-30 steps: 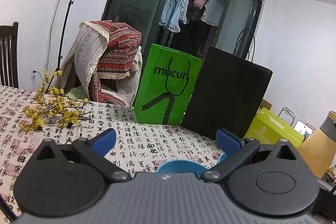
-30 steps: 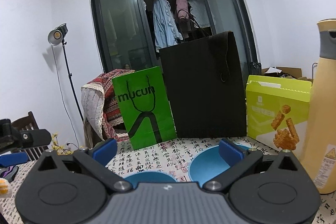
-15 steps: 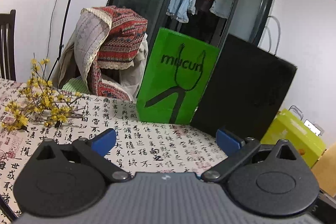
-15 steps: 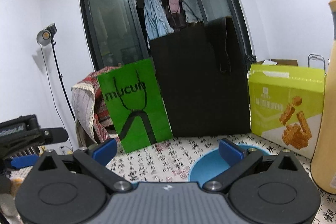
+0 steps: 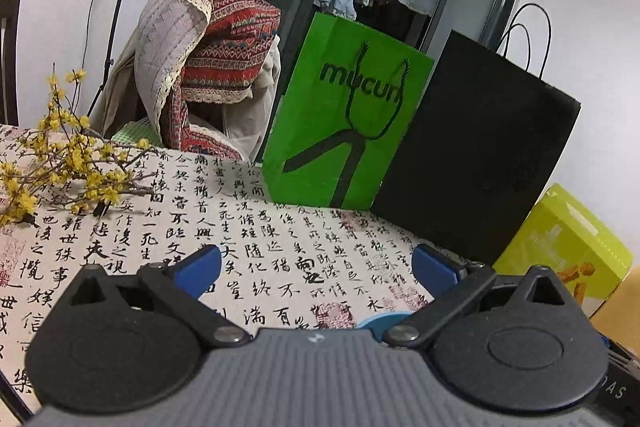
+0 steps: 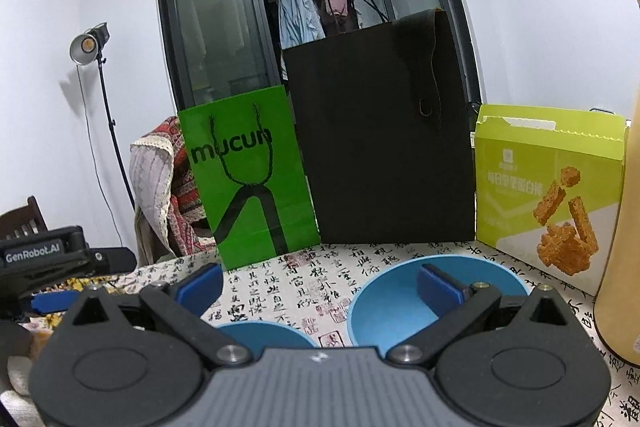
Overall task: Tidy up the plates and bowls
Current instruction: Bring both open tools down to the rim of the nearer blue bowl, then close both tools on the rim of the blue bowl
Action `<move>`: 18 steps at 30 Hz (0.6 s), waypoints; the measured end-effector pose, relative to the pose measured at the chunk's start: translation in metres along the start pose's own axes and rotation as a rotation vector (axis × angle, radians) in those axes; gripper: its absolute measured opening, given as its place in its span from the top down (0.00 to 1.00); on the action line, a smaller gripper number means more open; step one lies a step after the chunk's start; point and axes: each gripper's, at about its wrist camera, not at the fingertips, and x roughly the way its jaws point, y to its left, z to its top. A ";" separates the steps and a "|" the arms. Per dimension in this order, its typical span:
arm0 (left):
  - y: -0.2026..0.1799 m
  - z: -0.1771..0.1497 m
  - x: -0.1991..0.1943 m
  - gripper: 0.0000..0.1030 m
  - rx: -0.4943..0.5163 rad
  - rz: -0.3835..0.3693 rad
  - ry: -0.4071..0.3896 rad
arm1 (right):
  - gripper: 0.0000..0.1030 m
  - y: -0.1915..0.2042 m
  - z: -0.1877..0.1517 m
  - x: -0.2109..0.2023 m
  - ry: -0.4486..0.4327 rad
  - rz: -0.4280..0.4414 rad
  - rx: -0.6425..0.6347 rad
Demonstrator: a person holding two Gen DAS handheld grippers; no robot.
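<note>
Hovering low over the table with both grippers spread and empty, two blue dishes just ahead of the right one.

Right gripper (image 6: pixel 318 281) has its fingers wide apart, gripping nothing; the larger blue bowl (image 6: pixel 400 307) sits on the calligraphy tablecloth (image 6: pixel 280 291) with the right fingertip over its hollow, its near rim between the fingers; a smaller blue dish (image 6: pixel 262 335) lies just left of it, half hidden under the gripper body, bowl or plate I cannot tell; left gripper (image 5: pixel 316 269) is likewise open and empty, only a blue sliver (image 5: pixel 380 321) showing by its right finger; the right hand looks nearer the bowl; count: two blue dishes, two paper bags, one snack box.
</note>
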 end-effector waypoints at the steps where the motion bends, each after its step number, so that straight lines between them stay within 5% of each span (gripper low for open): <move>1: 0.000 -0.001 0.002 0.00 0.002 0.001 0.006 | 0.00 0.000 -0.001 0.001 0.003 0.000 -0.002; 18: -0.001 -0.010 0.015 0.00 0.033 0.029 0.068 | 0.09 0.004 -0.013 0.011 0.057 0.008 -0.032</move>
